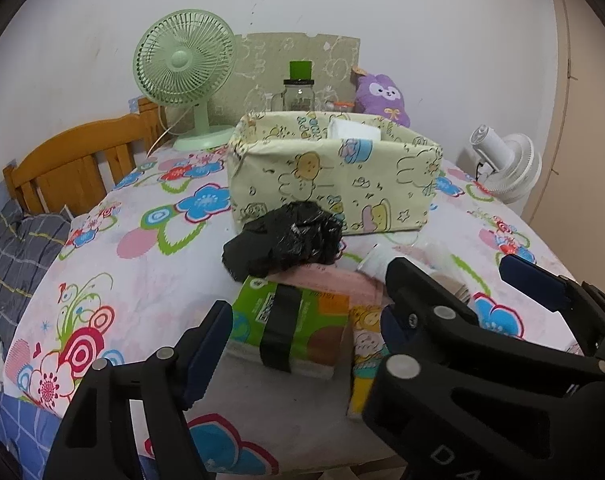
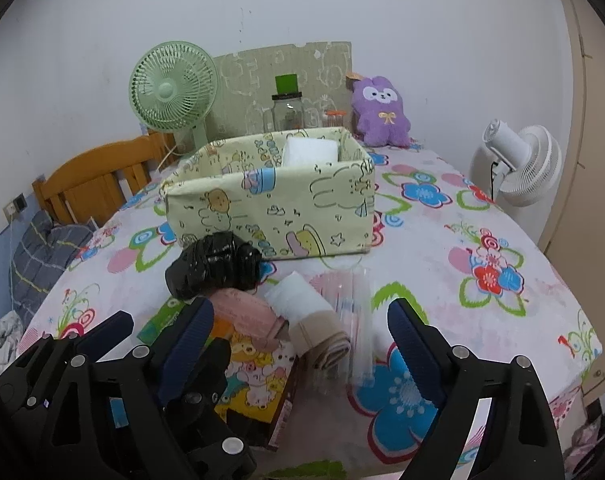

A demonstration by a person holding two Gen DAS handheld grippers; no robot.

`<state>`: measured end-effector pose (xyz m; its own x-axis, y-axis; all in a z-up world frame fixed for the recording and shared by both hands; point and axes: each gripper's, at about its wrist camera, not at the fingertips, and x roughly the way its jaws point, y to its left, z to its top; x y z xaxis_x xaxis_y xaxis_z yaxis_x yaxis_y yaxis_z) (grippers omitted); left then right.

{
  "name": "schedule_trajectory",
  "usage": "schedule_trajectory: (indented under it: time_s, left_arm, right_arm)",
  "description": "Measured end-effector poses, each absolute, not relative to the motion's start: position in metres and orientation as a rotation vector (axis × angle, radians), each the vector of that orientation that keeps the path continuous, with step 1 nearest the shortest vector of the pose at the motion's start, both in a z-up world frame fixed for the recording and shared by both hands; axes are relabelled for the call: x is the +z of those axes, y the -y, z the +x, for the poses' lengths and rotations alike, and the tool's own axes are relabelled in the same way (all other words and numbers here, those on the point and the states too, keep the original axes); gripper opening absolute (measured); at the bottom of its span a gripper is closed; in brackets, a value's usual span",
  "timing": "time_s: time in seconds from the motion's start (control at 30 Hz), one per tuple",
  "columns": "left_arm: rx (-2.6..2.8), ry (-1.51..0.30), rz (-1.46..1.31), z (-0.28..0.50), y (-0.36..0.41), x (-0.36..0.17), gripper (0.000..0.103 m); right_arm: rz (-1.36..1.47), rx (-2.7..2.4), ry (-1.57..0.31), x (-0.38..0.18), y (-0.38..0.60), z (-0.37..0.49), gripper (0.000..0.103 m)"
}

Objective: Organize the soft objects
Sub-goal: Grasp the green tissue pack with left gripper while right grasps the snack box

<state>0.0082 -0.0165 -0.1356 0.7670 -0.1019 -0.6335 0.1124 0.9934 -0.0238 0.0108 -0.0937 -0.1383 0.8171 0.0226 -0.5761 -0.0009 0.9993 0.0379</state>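
Two grippers: left gripper (image 1: 302, 344) and right gripper (image 2: 302, 344) both gaped, holding nothing.
Pile: tissue pack (image 1: 290, 320) lay beneath black bag (image 1: 286, 240).
Fabric box (image 1: 334, 184): stood behind.

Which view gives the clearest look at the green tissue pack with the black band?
The left wrist view: the green tissue pack with the black band lies nearly whole in front of the camera. In the right wrist view only a green corner shows, behind a tool finger.

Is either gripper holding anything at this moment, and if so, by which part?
Nothing is held. The left gripper and right gripper both stand open above the pile, pads touching nothing.
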Motion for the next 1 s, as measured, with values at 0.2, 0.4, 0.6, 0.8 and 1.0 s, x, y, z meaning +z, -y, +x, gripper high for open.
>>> schedule_trajectory:
  time_s: [0.2, 0.4, 0.6, 0.8, 1.0]
  left_arm:
    - [-0.116, -0.714, 0.016, 0.01, 0.011, -0.144, 0.078]
    - [-0.119, -0.733, 0.024, 0.012, 0.007, -0.153, 0.079]
    - [-0.127, -0.731, 0.024, 0.014, 0.005, -0.154, 0.081]
    - [-0.129, -0.733, 0.03, 0.015, 0.002, -0.153, 0.081]
    - [-0.117, -0.745, 0.033, 0.015, -0.006, -0.155, 0.081]
  right_arm:
    - [0.051, 0.004, -0.652, -0.147, 0.089, 0.011, 0.082]
    - [0.064, 0.015, -0.697, -0.157, 0.085, 0.012, 0.077]
    - [0.063, 0.013, -0.703, -0.159, 0.085, 0.012, 0.076]
    - [0.048, 0.01, -0.698, -0.157, 0.082, 0.012, 0.076]
    - [0.044, 0.019, -0.708, -0.158, 0.074, 0.011, 0.076]
